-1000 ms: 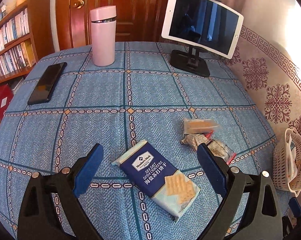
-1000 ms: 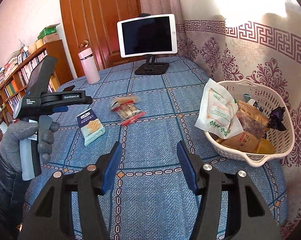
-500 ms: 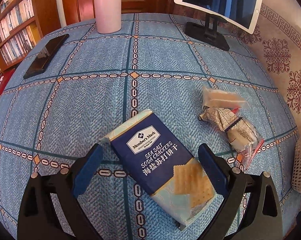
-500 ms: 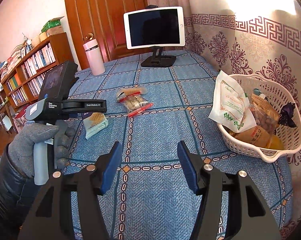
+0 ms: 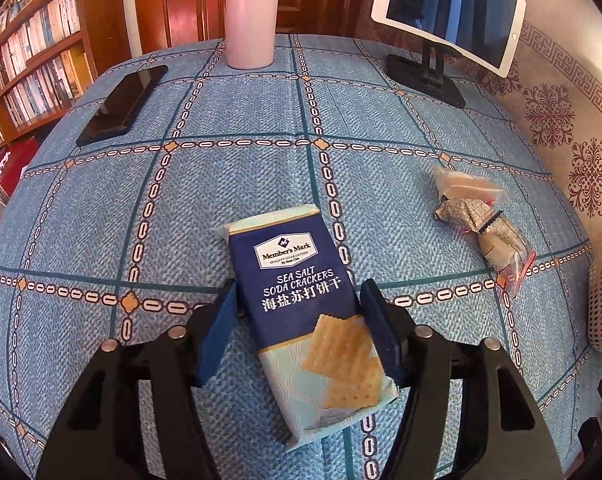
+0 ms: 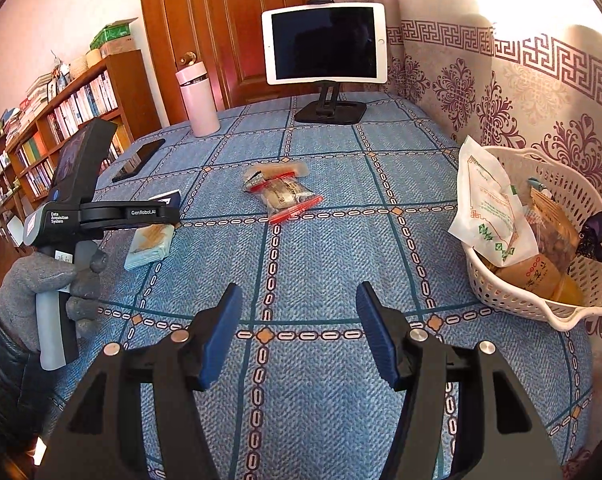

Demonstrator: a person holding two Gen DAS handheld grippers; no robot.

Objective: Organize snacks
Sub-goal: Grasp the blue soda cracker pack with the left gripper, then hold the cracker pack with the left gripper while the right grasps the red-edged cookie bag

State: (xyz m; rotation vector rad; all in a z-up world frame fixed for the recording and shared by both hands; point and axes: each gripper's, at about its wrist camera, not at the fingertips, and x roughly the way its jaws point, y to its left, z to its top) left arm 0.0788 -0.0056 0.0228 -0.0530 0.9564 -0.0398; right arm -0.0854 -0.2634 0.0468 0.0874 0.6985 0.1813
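A blue pack of sea salt soda crackers (image 5: 301, 304) lies on the blue tablecloth. My left gripper (image 5: 297, 332) is closed in around it, its blue pads at both long sides of the pack. In the right wrist view the pack (image 6: 151, 240) shows under the left gripper (image 6: 101, 216). A few small wrapped snacks (image 5: 477, 220) lie to the right; they also show in the right wrist view (image 6: 281, 194). A white basket (image 6: 549, 308) holds several snack bags at the right. My right gripper (image 6: 297, 332) is open and empty above the cloth.
A pink flask (image 5: 253, 16), a black phone (image 5: 121, 104) and a tablet on a stand (image 5: 445, 20) stand at the far side of the table. A bookshelf (image 6: 61, 120) is on the left. The wall runs along the right edge.
My left gripper has moved down and forward over the cracker pack and its jaws have narrowed onto the pack's sides. The right gripper has barely moved.
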